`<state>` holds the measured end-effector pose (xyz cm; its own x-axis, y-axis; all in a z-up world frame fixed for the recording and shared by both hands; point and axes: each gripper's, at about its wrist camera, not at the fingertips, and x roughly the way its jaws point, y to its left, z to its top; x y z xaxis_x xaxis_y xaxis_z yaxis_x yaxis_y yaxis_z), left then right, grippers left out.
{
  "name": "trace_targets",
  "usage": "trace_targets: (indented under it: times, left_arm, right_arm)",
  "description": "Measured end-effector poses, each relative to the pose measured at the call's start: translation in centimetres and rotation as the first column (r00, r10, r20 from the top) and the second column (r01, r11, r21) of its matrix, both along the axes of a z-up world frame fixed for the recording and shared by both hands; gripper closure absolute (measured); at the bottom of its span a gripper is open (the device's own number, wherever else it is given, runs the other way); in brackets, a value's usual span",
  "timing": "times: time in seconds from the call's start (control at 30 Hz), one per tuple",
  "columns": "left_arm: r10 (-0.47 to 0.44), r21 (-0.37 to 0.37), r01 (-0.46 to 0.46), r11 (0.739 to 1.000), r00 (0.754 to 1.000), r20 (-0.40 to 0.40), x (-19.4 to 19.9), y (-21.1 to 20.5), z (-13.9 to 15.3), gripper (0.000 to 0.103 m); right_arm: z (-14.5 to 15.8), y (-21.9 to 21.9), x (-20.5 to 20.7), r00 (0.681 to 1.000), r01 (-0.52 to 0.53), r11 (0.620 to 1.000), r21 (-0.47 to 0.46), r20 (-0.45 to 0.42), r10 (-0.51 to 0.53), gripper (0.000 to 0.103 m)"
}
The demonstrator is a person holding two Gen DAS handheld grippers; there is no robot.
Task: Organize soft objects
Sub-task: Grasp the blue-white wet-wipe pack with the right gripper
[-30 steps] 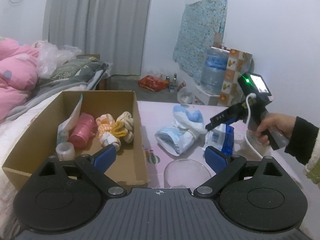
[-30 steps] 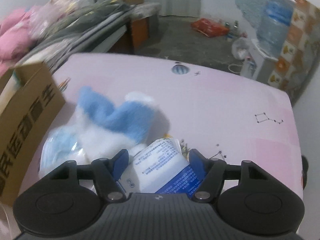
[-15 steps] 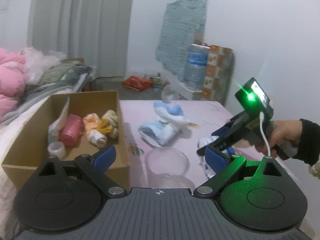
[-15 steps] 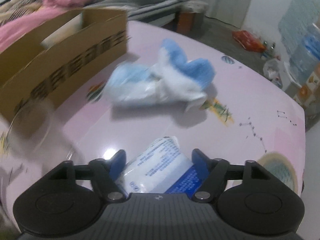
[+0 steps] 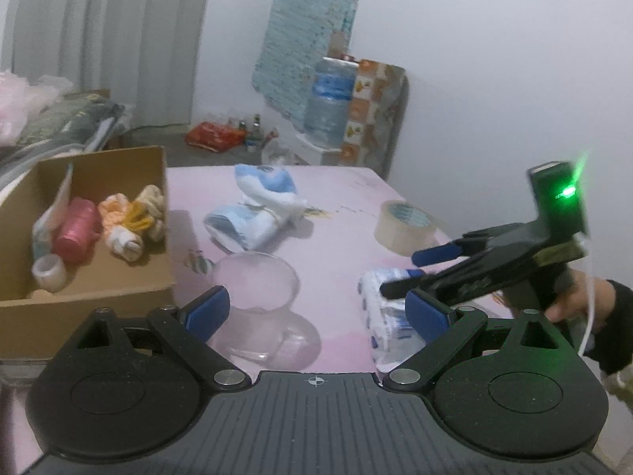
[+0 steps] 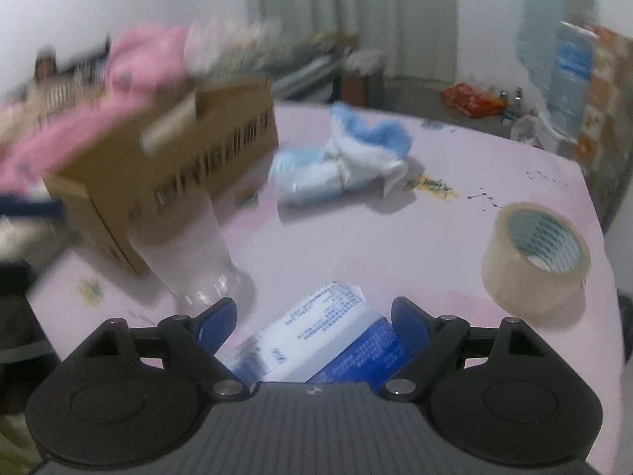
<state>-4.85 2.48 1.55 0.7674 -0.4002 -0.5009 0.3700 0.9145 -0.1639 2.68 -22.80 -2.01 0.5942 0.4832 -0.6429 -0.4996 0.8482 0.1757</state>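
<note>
Left gripper [image 5: 316,310]: my jaws spread wide, blue pads apart, nothing between them, pointing down and forward.
Right gripper [image 6: 314,318]: jaws opening, pads standing off the tissue pack [image 6: 328,340] that sits between them, tilted down.
Right hand [image 5: 569,303]: wrapped on the handle at the frame's right side, dark sleeve at the wrist.

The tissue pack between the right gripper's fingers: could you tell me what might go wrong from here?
The right gripper has its jaws opening around the tissue pack, so the pack could drop short of the cardboard box. The clear glass stands between pack and box; a sweep toward the box might tip it.
</note>
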Motion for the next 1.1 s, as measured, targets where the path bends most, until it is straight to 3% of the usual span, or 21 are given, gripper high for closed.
trace_targets:
  times: [0.1,0.2,0.4,0.6,0.87,0.97,1.1]
  left_arm:
    - [-0.043,-0.001,0.043,0.999,0.999,-0.023,0.3,-1.1,-0.4,0.007]
    - [-0.107,0.011,0.107,0.994,0.993,-0.055,0.5,-3.0,-1.0,0.007]
    - [-0.214,0.093,0.223,0.97,0.971,-0.103,0.4,-7.3,-2.7,0.007]
    - [-0.233,0.191,0.257,0.948,0.963,-0.137,2.0,-10.8,-4.2,0.007]
    - [-0.183,0.31,0.217,0.926,0.974,-0.137,4.9,-14.3,-5.8,0.004]
    - [-0.171,0.306,0.215,0.927,0.971,-0.164,6.1,-14.9,-6.5,0.004]
    - [-0.176,0.305,0.231,0.924,0.965,-0.196,6.6,-15.5,-7.1,0.005]
  right_arm:
    - [0.3,-2.5,-1.7,0.998,0.064,0.99,0.124,-0.005,-0.064,0.046]
    - [-0.5,-5.1,-2.6,0.988,0.151,0.954,0.257,-0.069,-0.138,0.046]
    - [-3.4,-9.4,-3.2,0.947,0.313,0.815,0.488,-0.226,-0.228,0.046]
    - [-5.8,-10.3,-2.5,0.927,0.353,0.75,0.559,-0.317,-0.2,0.051]
    - [-8.4,-9.7,-0.6,0.893,0.374,0.703,0.604,-0.439,-0.098,0.052]
    - [-8.6,-9.4,-0.2,0.89,0.37,0.703,0.607,-0.448,-0.082,0.052]
    - [-8.7,-9.8,-0.1,0.893,0.358,0.664,0.657,-0.449,-0.037,0.052]
